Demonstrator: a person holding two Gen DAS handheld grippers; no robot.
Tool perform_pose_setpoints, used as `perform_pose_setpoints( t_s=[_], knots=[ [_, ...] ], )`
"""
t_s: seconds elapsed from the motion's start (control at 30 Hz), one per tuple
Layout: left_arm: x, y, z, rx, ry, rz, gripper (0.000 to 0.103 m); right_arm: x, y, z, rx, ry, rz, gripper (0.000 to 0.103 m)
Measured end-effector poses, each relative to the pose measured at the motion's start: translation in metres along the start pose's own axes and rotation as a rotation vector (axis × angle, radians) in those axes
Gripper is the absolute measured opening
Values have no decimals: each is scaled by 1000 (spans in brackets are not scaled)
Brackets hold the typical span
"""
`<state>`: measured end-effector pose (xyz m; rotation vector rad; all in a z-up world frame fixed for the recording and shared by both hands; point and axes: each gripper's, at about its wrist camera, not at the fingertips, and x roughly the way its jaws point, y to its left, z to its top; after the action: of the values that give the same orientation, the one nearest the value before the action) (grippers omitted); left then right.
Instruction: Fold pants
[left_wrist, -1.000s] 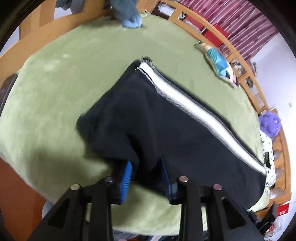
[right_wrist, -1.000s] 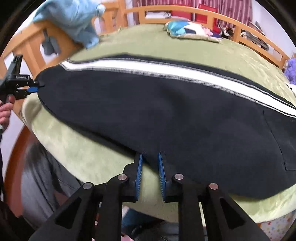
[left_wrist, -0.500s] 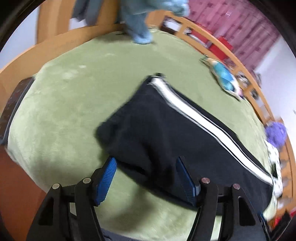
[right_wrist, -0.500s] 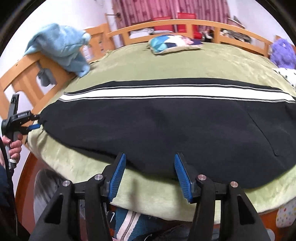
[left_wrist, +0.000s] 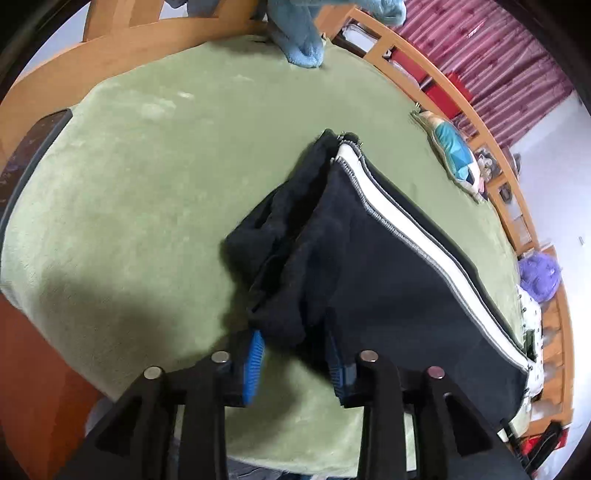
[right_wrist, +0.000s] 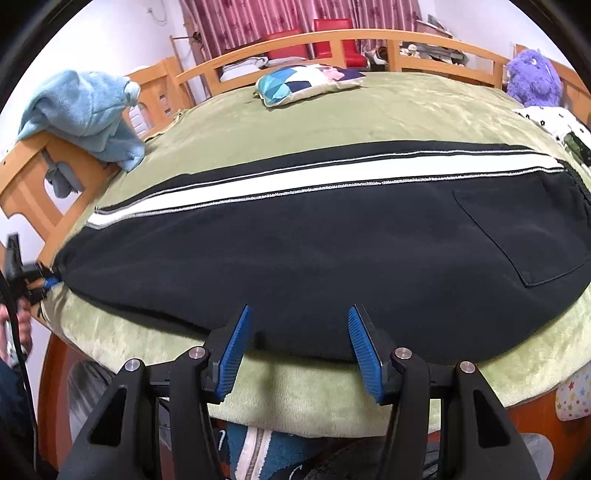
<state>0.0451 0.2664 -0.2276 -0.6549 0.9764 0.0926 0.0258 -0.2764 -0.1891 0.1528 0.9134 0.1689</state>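
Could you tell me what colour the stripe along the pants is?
White stripe on black pants, clearest in the right wrist view.

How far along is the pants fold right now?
Done: the pants lie flat on the green blanket, legs apparently stacked, white stripe on top. In hand: the left gripper pinches bunched cuff fabric; the right gripper is open at the near edge. Left: folding lengthwise, cuffs toward the waist.
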Motion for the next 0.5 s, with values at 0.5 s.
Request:
perform_pose_setpoints(
  t_s=[0.5],
  knots=[
    [-29, -65, 56, 148, -156, 76, 38, -1, -28, 17, 43, -8, -33, 54]
  ],
)
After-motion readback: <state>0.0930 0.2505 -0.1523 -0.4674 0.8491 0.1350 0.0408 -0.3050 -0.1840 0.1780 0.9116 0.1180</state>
